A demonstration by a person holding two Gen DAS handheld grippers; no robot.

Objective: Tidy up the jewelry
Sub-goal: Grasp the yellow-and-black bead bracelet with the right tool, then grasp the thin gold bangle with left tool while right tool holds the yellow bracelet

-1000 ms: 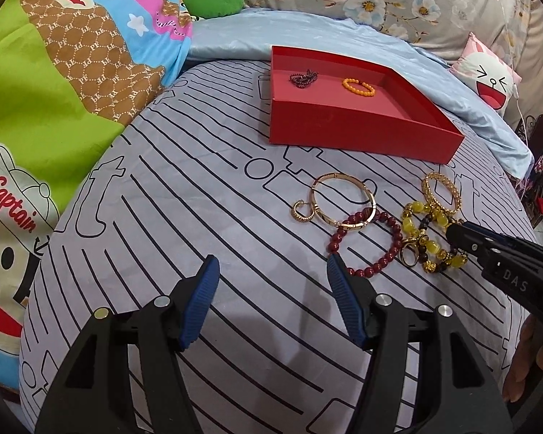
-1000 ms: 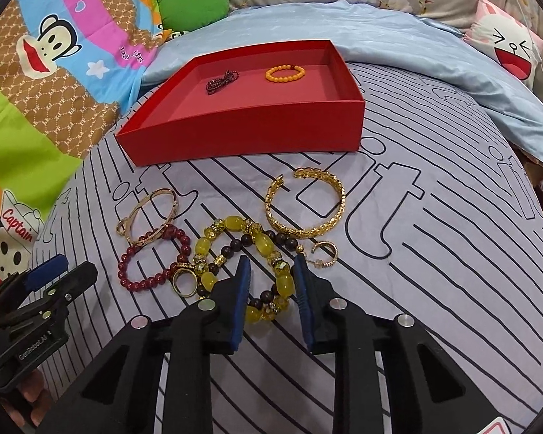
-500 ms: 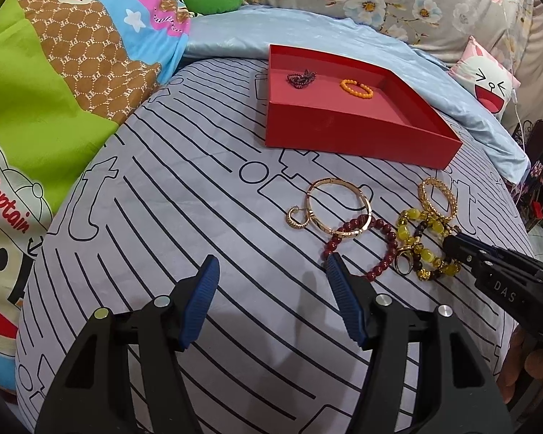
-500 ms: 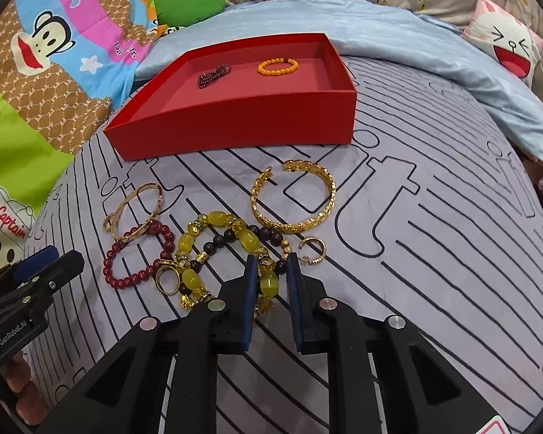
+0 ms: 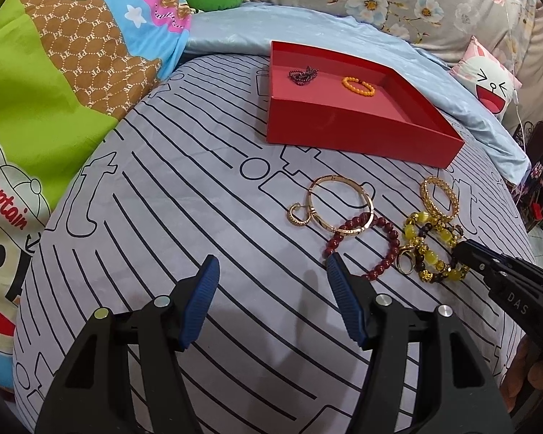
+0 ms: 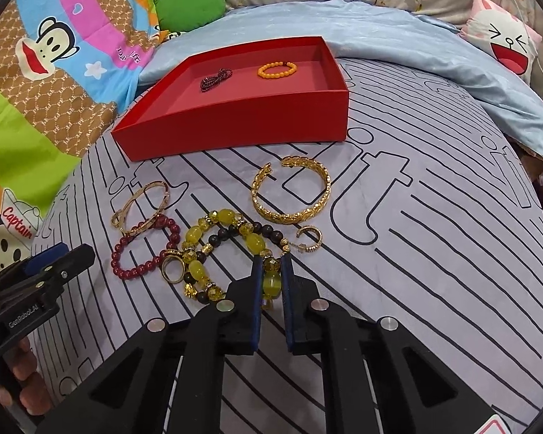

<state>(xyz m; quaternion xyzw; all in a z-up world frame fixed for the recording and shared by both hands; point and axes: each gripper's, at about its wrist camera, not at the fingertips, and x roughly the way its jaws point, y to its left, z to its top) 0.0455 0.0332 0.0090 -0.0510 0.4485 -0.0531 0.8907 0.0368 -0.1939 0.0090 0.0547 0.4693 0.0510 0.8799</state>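
A red box (image 6: 235, 126) (image 5: 351, 137) on the striped bedsheet holds a dark beaded piece (image 6: 215, 79) and an orange bead bracelet (image 6: 277, 69). In front of it lie a gold cuff (image 6: 293, 195), a thin gold bangle (image 6: 144, 209), a dark red bead bracelet (image 6: 144, 249), a gold ring (image 6: 172, 269), a small gold hoop earring (image 6: 309, 240) and a yellow bead bracelet (image 6: 228, 249). My right gripper (image 6: 271, 267) is shut on a bead of the yellow bead bracelet. My left gripper (image 5: 271, 278) is open and empty, above the sheet left of the jewelry.
A cartoon monkey blanket (image 5: 54, 90) lies to the left. A light blue quilt (image 6: 416, 58), a green cushion (image 6: 188, 7) and a cat-face pillow (image 6: 503, 43) lie behind the box. The bed edge drops off at the right.
My right gripper moved forward and closed its fingers around a yellow bead of the bracelet. The left gripper stayed open and drew back slightly.
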